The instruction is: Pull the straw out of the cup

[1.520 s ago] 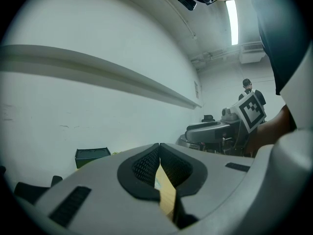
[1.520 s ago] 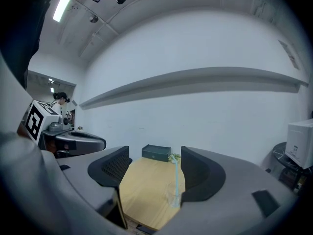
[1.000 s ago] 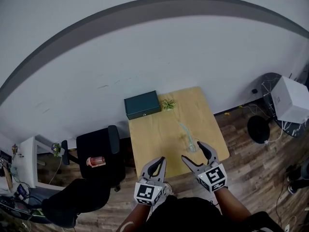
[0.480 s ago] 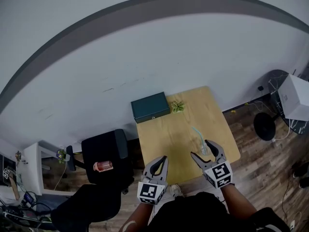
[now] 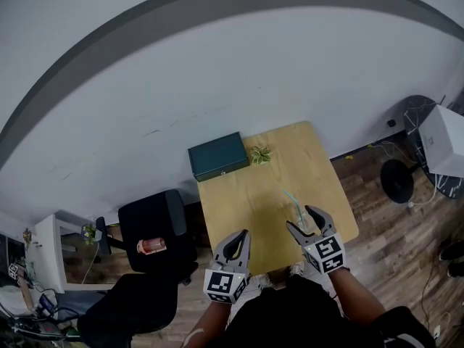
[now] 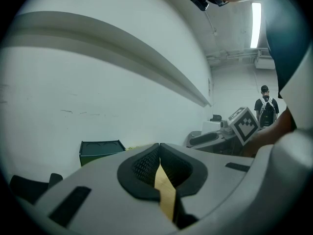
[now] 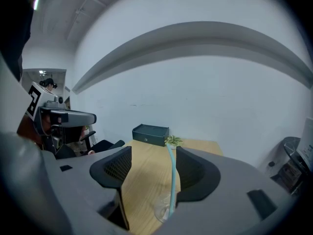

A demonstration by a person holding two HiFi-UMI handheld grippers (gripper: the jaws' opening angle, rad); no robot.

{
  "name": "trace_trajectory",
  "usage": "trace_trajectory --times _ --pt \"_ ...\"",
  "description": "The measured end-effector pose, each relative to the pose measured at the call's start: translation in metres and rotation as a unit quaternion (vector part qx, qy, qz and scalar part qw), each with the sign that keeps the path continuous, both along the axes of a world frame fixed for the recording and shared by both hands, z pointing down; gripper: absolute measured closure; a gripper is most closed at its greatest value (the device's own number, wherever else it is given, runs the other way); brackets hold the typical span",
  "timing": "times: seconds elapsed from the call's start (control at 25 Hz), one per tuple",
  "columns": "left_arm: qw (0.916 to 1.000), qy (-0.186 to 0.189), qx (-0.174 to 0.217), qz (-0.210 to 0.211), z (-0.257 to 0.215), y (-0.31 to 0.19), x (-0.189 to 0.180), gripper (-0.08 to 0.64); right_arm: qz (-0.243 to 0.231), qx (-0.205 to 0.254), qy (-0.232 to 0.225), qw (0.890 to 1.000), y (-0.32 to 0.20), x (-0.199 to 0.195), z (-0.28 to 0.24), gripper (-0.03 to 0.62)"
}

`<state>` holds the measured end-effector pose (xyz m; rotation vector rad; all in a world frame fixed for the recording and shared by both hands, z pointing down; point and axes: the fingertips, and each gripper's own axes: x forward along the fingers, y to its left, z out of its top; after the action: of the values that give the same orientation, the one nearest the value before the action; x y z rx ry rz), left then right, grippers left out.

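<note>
1. The right tongs (image 5: 300, 218) reach over the near right corner of a pale wooden table (image 5: 239, 194). They are lined up on a thin blue-green straw (image 7: 171, 180) that stands in a clear cup (image 7: 164, 210).
2. Their jaws stand wide and are closing. The straw rises between them, hard by the right-hand jaw and well apart from the other, and nothing is clamped yet.
3. The tongs appear to be set this way, tilted a little downward, so that the dark, mesh-textured pads (image 7: 115, 170) meet the straw above the cup's rim, leaving it free to be drawn out.
4. The left tongs (image 5: 241, 235) hang at the table's near edge, tips together with nothing in them. They look to be waiting, perhaps to steady the light cup.
5. The cup is see-through and rounded at its base. The straw is slim, smooth and slightly slanted.
6. At the table's far edge, against a plain white wall, sit a dark green box (image 5: 217, 156) and a small leafy plant (image 5: 259, 154). A black chair (image 5: 148, 223) stands beside the table.
</note>
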<state>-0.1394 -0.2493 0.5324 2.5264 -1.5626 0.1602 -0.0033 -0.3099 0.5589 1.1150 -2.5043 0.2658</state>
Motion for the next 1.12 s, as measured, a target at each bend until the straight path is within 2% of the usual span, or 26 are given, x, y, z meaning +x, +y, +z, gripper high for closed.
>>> trace_trajectory --times 0.24,0.4,0.48,0.68,0.96,1.12 --pt "0.9997 0.003 -0.010 -0.023 -0.013 -0.009 0.015 0.540 0.005 -0.033 0.009 0.999 -0.011 0.008 0.031 0.333" --pt "0.9989 -0.027 -0.025 -0.030 0.010 -0.007 0.007 0.540 0.011 -0.048 0.019 0.999 -0.020 0.012 0.049 0.334" --pt "0.9988 -0.025 -0.028 -0.031 0.012 -0.007 0.008 0.540 0.013 -0.059 0.025 0.998 -0.024 0.013 0.059 0.339" --pt "0.9990 -0.035 -0.020 -0.018 0.019 -0.008 0.011 0.540 0.021 -0.081 0.035 0.996 -0.029 0.016 0.080 0.350" --pt "0.9990 -0.029 -0.012 -0.033 -0.005 -0.014 0.026 0.540 0.019 -0.094 0.043 0.994 -0.031 0.020 0.093 0.388" --pt "0.9987 -0.036 -0.013 -0.034 0.002 -0.008 0.028 0.540 0.015 -0.098 0.051 0.994 -0.032 0.022 0.098 0.414"
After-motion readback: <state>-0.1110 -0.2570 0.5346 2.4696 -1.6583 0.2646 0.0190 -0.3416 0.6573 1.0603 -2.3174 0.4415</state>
